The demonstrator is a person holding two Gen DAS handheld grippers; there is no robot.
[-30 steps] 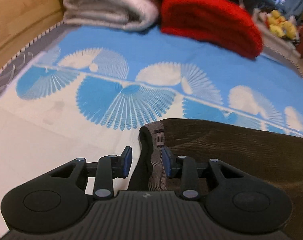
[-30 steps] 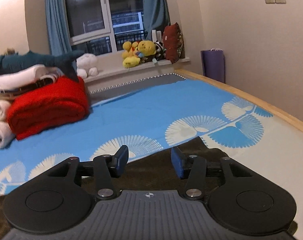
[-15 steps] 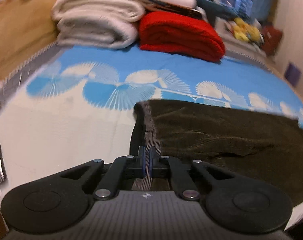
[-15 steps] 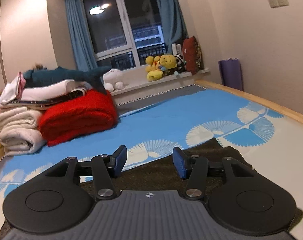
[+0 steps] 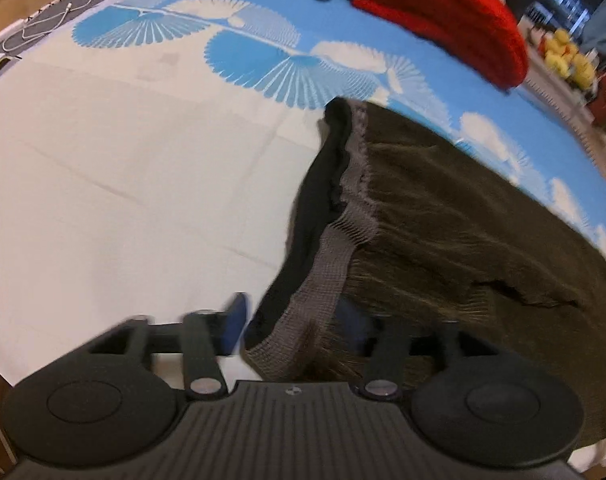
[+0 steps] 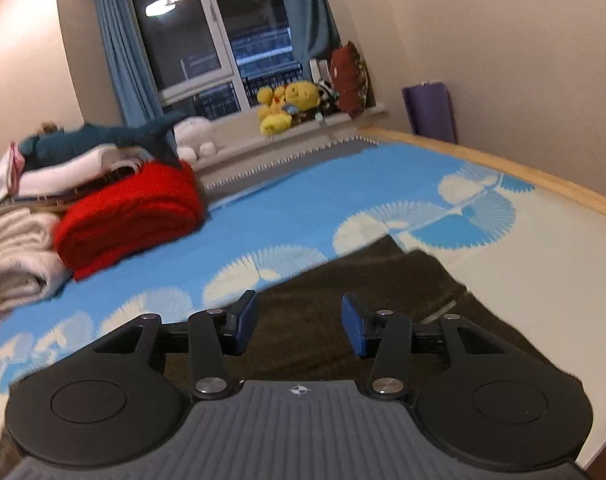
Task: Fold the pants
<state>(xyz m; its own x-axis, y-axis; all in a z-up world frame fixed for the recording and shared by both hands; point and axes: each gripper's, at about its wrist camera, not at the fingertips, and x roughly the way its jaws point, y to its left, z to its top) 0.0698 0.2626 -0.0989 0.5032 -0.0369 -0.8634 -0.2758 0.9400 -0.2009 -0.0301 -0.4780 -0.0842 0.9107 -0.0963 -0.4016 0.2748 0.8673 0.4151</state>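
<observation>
Now, bed [image 5: 103,184]: white and blue sheet; dark brown pants [image 5: 483,232] lie flat on it.
Pants, left view only: grey elastic waistband [image 5: 335,256].
Right view only: window [image 6: 219,40], plush toys [image 6: 287,104].
Left gripper [image 5: 293,322]: tilted steeply down, jaws just opened, waistband edge loose between them.
Right gripper [image 6: 299,326]: nearly level over the pants, jaws half spread, holding nothing.

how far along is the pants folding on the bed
Done: the dark brown corduroy pants lie flat on the blue-and-white patterned bedsheet. In hand: nothing gripped; the left gripper has just been opening, the grey ribbed waistband loose between its jaws; the right gripper is open over the fabric. Left: seemingly further folds.
</observation>
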